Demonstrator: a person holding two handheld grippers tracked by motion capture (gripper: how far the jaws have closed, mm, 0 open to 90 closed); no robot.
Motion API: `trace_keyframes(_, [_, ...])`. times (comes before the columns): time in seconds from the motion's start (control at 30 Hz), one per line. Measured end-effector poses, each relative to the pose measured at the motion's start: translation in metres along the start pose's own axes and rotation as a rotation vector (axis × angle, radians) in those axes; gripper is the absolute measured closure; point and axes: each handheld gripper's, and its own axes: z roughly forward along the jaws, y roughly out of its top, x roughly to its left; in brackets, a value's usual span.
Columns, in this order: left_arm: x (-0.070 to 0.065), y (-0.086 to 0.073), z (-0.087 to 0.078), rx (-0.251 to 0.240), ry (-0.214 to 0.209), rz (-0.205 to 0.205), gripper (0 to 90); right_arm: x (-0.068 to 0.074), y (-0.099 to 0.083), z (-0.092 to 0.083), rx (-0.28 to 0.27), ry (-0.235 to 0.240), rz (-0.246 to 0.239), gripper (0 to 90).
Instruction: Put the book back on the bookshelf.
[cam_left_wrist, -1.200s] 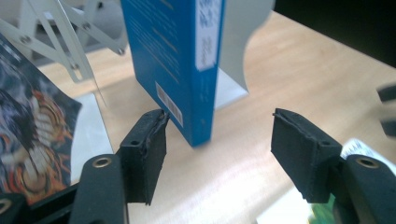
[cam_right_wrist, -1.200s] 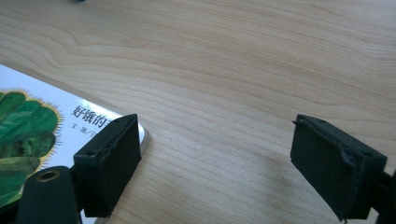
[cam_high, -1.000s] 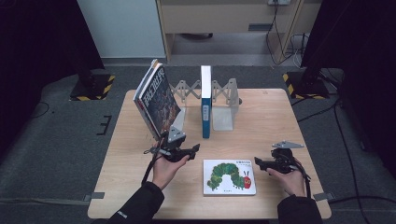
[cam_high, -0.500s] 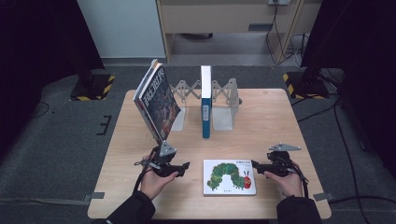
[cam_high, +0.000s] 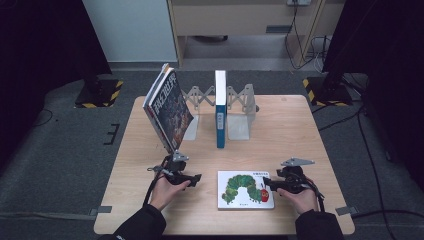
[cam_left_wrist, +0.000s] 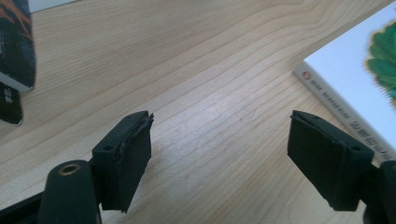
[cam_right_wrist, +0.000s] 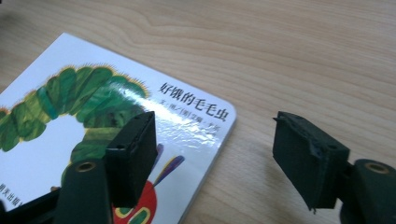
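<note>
Two grippers flanked one flat picture book in the high view. The caterpillar book (cam_high: 246, 189) lay face up toward the six o'clock edge of the table (cam_high: 310, 125), probably the next volume meant for the rack. The left gripper (cam_high: 192, 178) sat at the book's nine o'clock, a little apart from it, and the right gripper (cam_high: 266, 184) at its three o'clock edge, so the pair seemed set to take it from both sides. At twelve o'clock an accordion book rack (cam_high: 235, 102) kept a blue book (cam_high: 220, 107) upright between its plates, while a dark-covered book (cam_high: 167, 112) leaned tilted at the rack's nine o'clock end. The pale wood table stood on grey carpet, with hazard-striped stand feet (cam_high: 97, 97) and cables around it and a cabinet beyond.

In the left gripper view, the jaws had just been opening and stood wide with bare wood between them, holding nothing; the caterpillar book's spine corner (cam_left_wrist: 345, 88) lay toward two o'clock, beside the far jaw.

In the right gripper view, the jaws had just been closing but gaped apart, gripping nothing. One jaw hung over the glossy cover (cam_right_wrist: 116, 121) and the other over bare table, straddling the book's corner, likely lining up a pinch on its edge.
</note>
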Motion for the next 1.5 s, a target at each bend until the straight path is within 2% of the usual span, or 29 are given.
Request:
trace_keyframes(0.13, [0.003,-0.001,0.005,0.009,0.004,0.014,19.6,0.004,-0.001,0.003,0.021,0.004,-0.021,34.5])
trace_keyframes(0.27, [0.002,-0.005,0.009,0.057,0.014,0.036,18.2,0.005,-0.002,0.004,0.028,0.008,-0.004,36.8])
trace_keyframes(0.4, [0.002,-0.007,0.011,0.054,0.009,0.049,15.4,0.005,-0.003,0.005,0.04,0.014,-0.009,37.6])
trace_keyframes(0.47, [0.001,-0.008,0.013,0.047,0.004,0.061,11.2,0.006,-0.003,0.005,0.04,0.017,-0.003,38.3])
trace_keyframes(0.67, [-0.002,-0.011,0.015,0.036,0.016,0.1,7.6,0.008,-0.003,0.006,0.046,0.056,0.023,38.3])
trace_keyframes(0.83, [-0.006,-0.013,0.018,0.035,0.028,0.142,4.4,0.009,-0.003,0.008,0.05,0.064,0.029,39.5])
trace_keyframes(0.93, [-0.006,-0.015,0.02,0.017,0.024,0.148,0.1,0.008,-0.003,0.008,0.056,0.067,0.034,40.5])
trace_keyframes(1.03, [-0.005,-0.016,0.02,0.006,0.021,0.152,0.0,0.009,-0.003,0.009,0.059,0.066,0.029,40.6])
trace_keyframes(1.23, [-0.002,-0.021,0.022,-0.059,0.023,0.144,0.0,0.008,-0.004,0.009,0.064,0.067,0.051,41.2])
trace_keyframes(1.4, [-0.002,-0.021,0.022,-0.059,0.023,0.145,0.0,0.009,-0.004,0.009,0.07,0.069,0.056,39.8])
trace_keyframes(1.5, [0.0,-0.021,0.021,-0.065,0.008,0.132,0.0,0.008,-0.004,0.009,0.065,0.071,0.054,39.6])
